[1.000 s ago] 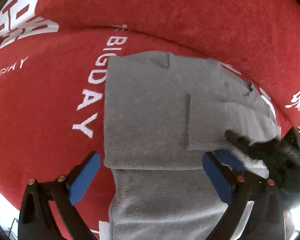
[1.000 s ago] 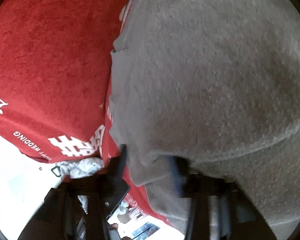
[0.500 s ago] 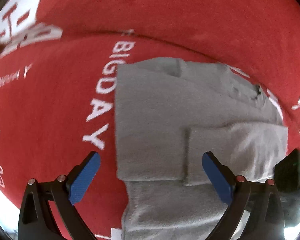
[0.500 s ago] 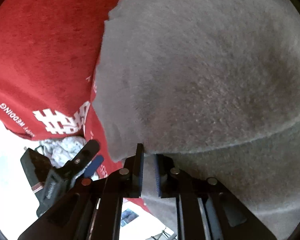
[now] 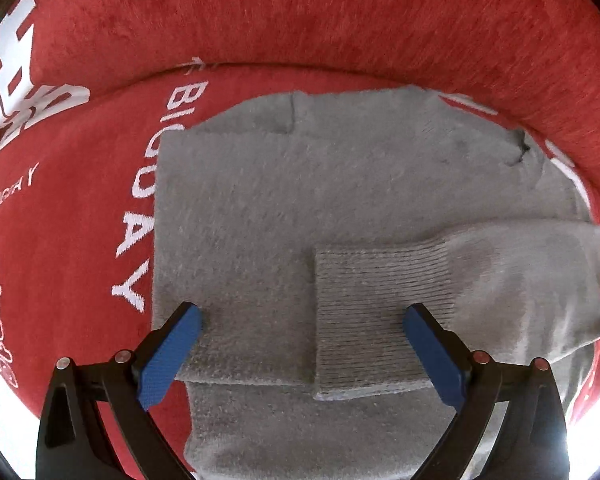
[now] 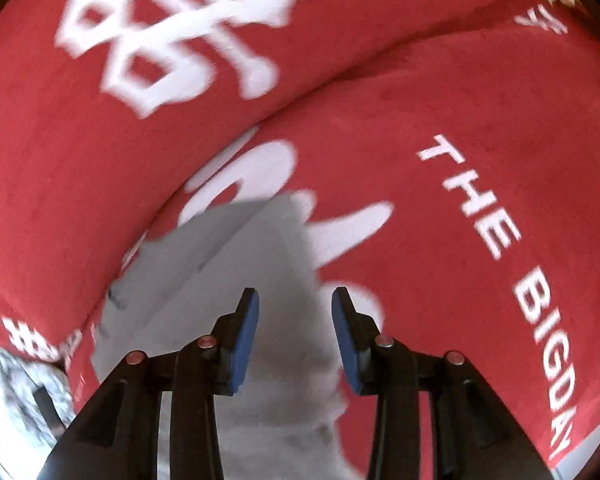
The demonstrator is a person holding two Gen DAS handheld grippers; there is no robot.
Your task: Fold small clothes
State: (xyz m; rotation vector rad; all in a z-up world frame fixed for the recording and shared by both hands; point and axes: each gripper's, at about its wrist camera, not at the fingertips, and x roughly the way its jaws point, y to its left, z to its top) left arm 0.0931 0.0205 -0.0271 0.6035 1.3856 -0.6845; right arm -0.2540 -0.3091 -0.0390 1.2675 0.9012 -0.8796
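Observation:
A small grey knit sweater (image 5: 300, 208) lies flat on a red cloth (image 5: 80, 240) with white lettering. One sleeve with a ribbed cuff (image 5: 372, 300) is folded across the body from the right. My left gripper (image 5: 300, 344) is open wide and empty, hovering over the sweater's lower part. In the right wrist view the sweater (image 6: 260, 280) shows blurred below my right gripper (image 6: 294, 336), which is open and empty above the grey fabric.
The red cloth rises into a padded back (image 5: 340, 20) behind the sweater. White printed characters and "THE BIGDAY" text (image 6: 512, 272) cover the cloth. A crumpled grey-white item (image 6: 16, 384) lies at the lower left of the right wrist view.
My right gripper has let go of the sleeve, opened, and pulled back and up from the sweater. The sleeve now lies folded across the body. The left gripper moved closer over the sweater.

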